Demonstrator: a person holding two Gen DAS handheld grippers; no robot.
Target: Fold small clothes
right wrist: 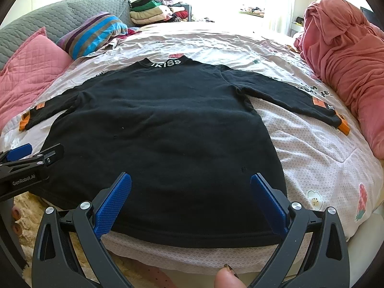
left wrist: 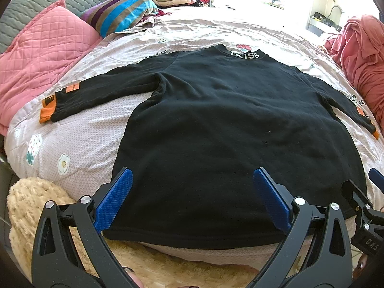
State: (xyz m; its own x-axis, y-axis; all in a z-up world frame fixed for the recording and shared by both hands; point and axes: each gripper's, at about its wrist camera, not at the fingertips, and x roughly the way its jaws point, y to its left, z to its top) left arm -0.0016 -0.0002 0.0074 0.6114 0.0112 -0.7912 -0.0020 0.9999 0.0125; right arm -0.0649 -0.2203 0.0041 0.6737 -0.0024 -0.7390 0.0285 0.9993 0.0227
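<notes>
On the bed (left wrist: 100,129), a black sweater (left wrist: 216,120) lies flat, sleeves spread toward both side edges, collar toward the far edge. At its hem, near the bed's near edge, the left tongs (left wrist: 192,199) and right tongs (right wrist: 190,201) hover wide open, holding nothing.

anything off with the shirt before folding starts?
The black shirt lies flat, sleeves spread, collar away from the open left gripper and right gripper. Two small marks near the lower front, possibly holes or lint; too small to tell. Nothing else stands out.
</notes>
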